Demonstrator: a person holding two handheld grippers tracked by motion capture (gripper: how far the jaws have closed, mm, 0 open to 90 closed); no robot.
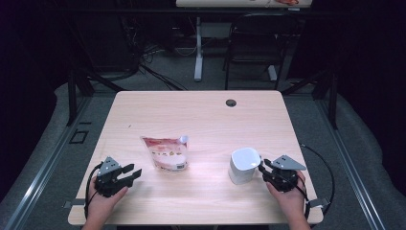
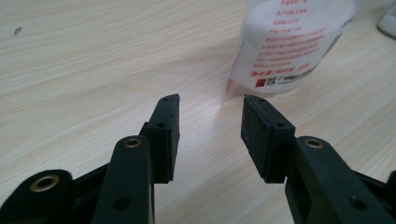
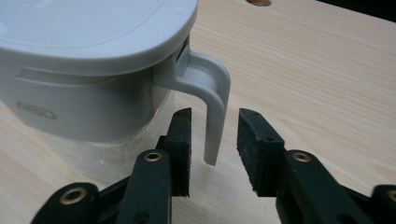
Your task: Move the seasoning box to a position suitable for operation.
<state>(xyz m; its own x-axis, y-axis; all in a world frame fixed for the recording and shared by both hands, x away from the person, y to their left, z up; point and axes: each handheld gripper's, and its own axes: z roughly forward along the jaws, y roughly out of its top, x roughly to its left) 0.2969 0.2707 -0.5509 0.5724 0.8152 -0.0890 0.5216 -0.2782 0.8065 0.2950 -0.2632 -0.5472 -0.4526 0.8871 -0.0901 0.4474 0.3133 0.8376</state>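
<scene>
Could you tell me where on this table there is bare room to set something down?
The far half of the table, from the cable hole down to the pouch, is bare. So is the stretch between pouch and white container. It is tighter by the left gripper and the right gripper at the container's handle.

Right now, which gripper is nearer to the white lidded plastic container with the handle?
Right. The right gripper has its open fingers either side of the white lidded plastic container's handle, not pressing it. The left gripper sits far across the table, beside the printed pouch.
</scene>
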